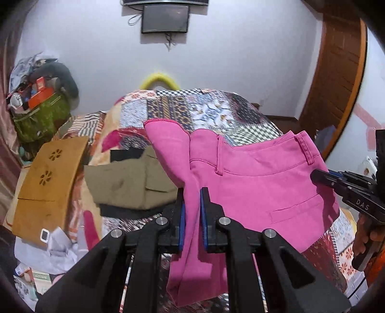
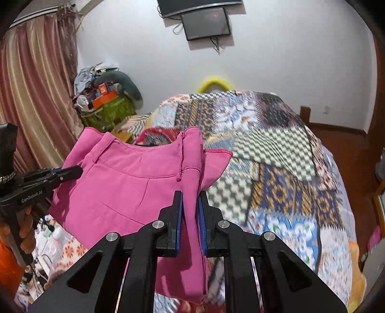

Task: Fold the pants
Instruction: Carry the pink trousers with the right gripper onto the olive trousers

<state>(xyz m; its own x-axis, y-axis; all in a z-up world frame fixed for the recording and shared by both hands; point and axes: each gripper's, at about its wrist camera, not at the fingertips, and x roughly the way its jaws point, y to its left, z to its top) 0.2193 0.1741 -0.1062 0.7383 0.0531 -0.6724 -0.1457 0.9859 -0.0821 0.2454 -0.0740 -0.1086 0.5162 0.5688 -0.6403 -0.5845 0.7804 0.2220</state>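
The pink pants (image 1: 259, 183) hang in the air above the bed, waistband up, stretched between both grippers. My left gripper (image 1: 192, 199) is shut on a bunched fold at one side of the waist. My right gripper (image 2: 190, 202) is shut on the other side of the pants (image 2: 125, 187). Each gripper shows in the other's view: the right one at the pants' right edge (image 1: 320, 177), the left one at their left edge (image 2: 72, 171). The legs hang down out of sight below the fingers.
A bed with a patchwork quilt (image 2: 276, 168) lies under the pants. Folded olive-brown clothes (image 1: 130, 183) and a tan perforated board (image 1: 48, 183) lie on its left. A cluttered green bag (image 1: 41, 115) stands by the curtain (image 2: 31, 96). A screen (image 1: 164, 18) hangs on the wall.
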